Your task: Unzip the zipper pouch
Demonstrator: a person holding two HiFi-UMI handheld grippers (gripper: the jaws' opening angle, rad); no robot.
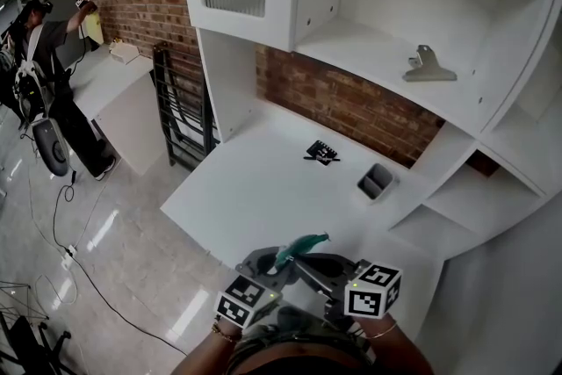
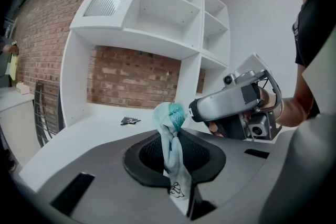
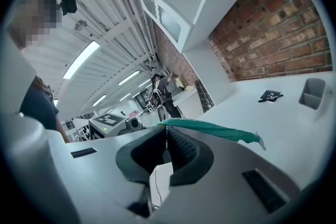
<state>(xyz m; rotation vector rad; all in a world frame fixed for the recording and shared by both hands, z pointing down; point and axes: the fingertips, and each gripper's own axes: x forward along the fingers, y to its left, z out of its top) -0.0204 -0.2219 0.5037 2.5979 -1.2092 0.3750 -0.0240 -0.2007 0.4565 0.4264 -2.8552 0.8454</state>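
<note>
1. While both grippers sit at 6 o'clock in the head view, over the near edge of the white bench (image 1: 255,189), the zipper pouch (image 2: 169,134) is held between them, off the bench surface.
2. The left gripper (image 2: 175,162) has its jaws clamped on the zipper pouch. Pale mesh fabric is bunched between the pads and sticks up toward 12 o'clock past the tips, with a teal end on top.
3. The right gripper (image 3: 166,149) has its jaws fully together, with the pouch's teal edge caught at the tips. A thin teal strip runs out toward 3 o'clock in the right gripper view. Can't tell whether the zipper pull itself is between the pads.
4. In the left gripper view the right gripper comes in from 3 o'clock, its tip touching the teal end of the pouch. A hand (image 2: 270,102) wraps its handle.
5. On the bench, at 12 o'clock from the grippers and well apart from them, lies a small black item (image 1: 321,153), too small to tell what. A grey container (image 1: 376,181) stands at 1 o'clock, near the shelf unit's upright.
6. A metal binder clip (image 1: 429,66) lies on the shelf (image 1: 351,48) above the bench, at 1 o'clock.
7. A brick wall (image 1: 351,105) shows behind the bench.
8. A black rack (image 1: 180,114) leans at 10 o'clock beside the unit, and a person (image 1: 53,75) stands further out at 10 o'clock on the floor.
</note>
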